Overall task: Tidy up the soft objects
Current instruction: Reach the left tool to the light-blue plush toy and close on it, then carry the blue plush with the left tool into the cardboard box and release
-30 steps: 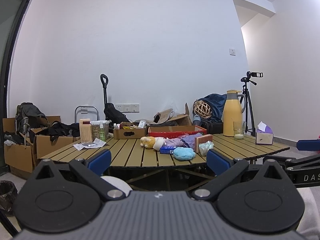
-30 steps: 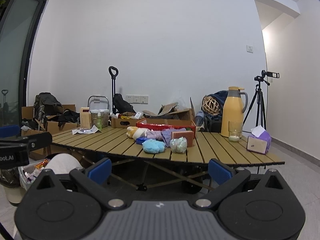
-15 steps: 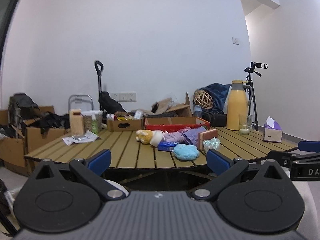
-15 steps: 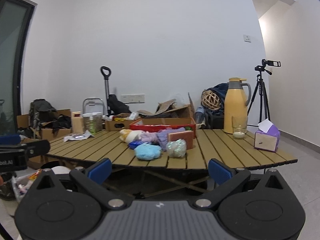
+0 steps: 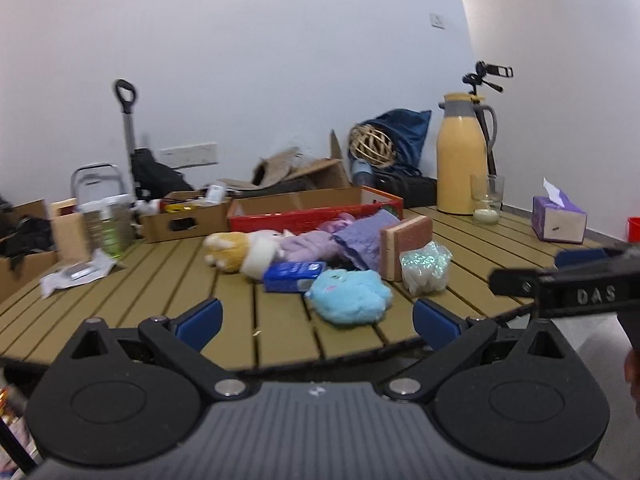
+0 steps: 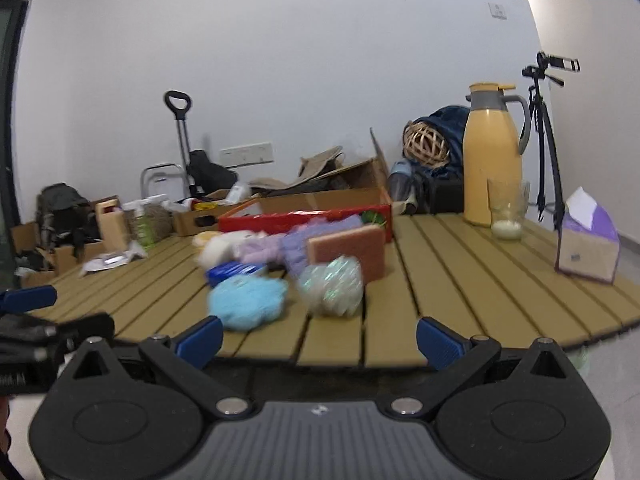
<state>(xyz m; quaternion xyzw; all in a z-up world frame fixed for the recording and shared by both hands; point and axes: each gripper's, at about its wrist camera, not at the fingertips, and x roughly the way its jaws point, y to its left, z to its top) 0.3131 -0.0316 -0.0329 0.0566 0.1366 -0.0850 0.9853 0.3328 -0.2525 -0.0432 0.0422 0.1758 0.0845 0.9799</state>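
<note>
A heap of soft things lies mid-table: a fluffy blue toy (image 5: 350, 295) (image 6: 248, 302), a sparkly mesh puff (image 5: 425, 267) (image 6: 331, 286), a pink sponge (image 5: 405, 241) (image 6: 347, 249), purple cloths (image 5: 320, 242), a yellow-white plush (image 5: 236, 254) and a blue packet (image 5: 293, 276). Behind stands a red-sided cardboard box (image 5: 316, 210) (image 6: 306, 214). My left gripper (image 5: 316, 320) is open and empty at the table's near edge, before the blue toy. My right gripper (image 6: 318, 334) is open and empty, before the puff.
A slatted wooden table (image 5: 140, 280) holds a yellow thermos (image 5: 462, 160), a glass (image 5: 486, 200), a purple tissue box (image 5: 558, 220), a small cardboard box (image 5: 184, 220) and jars (image 5: 108, 224) at the left. Bags, boxes and a tripod (image 6: 546, 136) stand behind.
Both grippers have moved forward and up toward the table; the heap now looks larger and nearer. Both stay open and empty.
</note>
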